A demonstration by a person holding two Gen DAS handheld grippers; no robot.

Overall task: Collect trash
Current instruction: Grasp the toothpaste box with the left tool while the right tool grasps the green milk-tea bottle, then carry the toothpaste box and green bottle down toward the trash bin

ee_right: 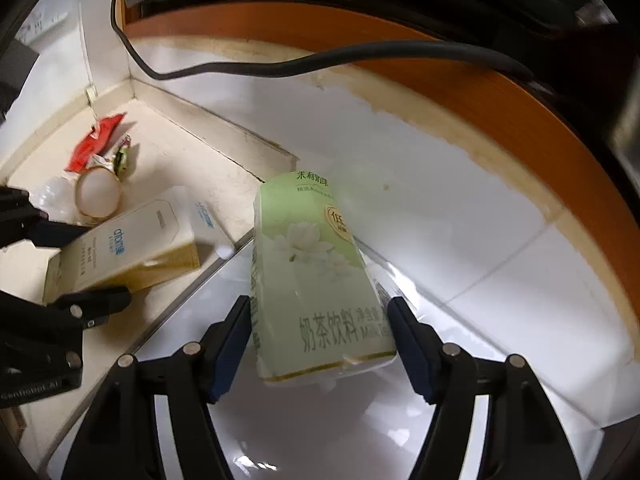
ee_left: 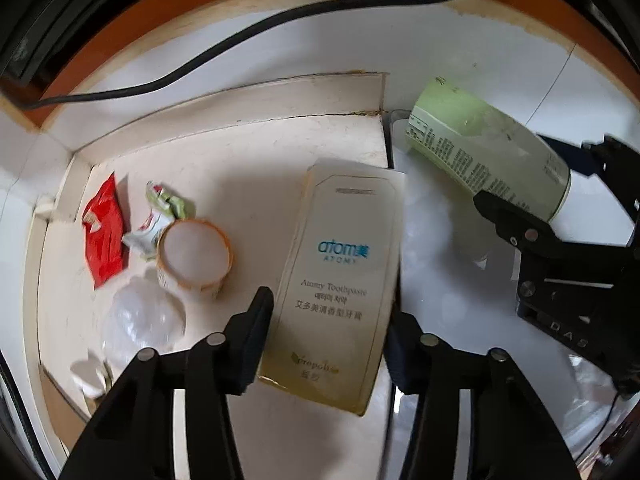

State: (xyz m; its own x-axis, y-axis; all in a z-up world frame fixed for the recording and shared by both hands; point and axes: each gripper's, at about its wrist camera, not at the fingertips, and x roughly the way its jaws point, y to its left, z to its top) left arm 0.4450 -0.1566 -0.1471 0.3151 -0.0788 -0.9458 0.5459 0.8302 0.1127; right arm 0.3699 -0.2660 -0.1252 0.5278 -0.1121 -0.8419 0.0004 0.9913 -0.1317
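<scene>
Dim, soft blur, floor glare, fisheye warping

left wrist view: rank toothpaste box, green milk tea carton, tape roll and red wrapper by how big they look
1. toothpaste box, though it is nearest the camera, which inflates it
2. green milk tea carton
3. tape roll and red wrapper look alike; unranked

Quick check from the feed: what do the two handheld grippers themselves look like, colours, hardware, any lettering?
Both are matte black, angular, linkage-style units with round silver pivot pins. The left gripper and the right gripper each carry dark blue pads on the inner faces of their jaws. In the left wrist view the right gripper's body shows pale lettering reading "DAS"; in the right wrist view the left gripper's body bears small white text, too blurred to read. No sleeves or hands show.
</scene>
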